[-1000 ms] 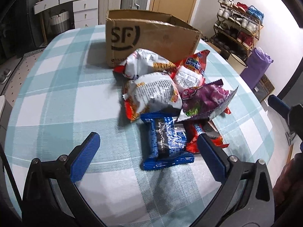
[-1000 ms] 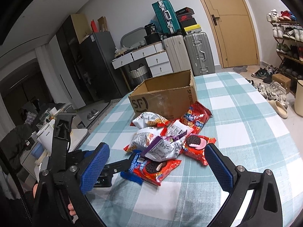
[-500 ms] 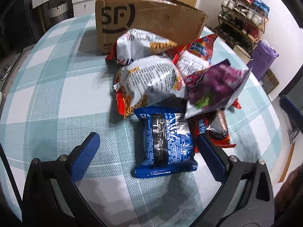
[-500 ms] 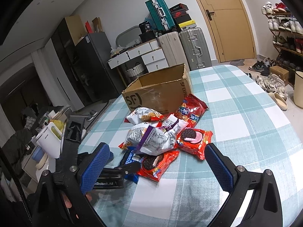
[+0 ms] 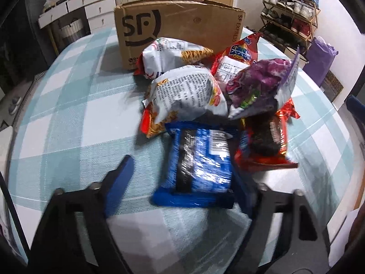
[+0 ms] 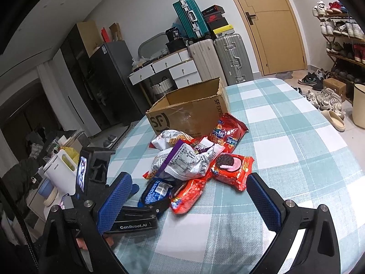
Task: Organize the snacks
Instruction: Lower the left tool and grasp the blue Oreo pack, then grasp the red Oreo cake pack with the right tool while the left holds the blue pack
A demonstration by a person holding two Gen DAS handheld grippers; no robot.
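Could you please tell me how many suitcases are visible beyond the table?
3: a teal suitcase leaning on top, a beige suitcase standing below it, and a silver suitcase beside that, nearest the door. More may be hidden behind the clutter.

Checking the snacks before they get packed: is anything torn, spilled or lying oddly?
Nothing looks spilled. The snack packets lie in a loose heap in front of the cardboard box, not in it. The purple bag sits crumpled and tilted on top of the others. The left gripper has just been closing around the blue cookie pack.
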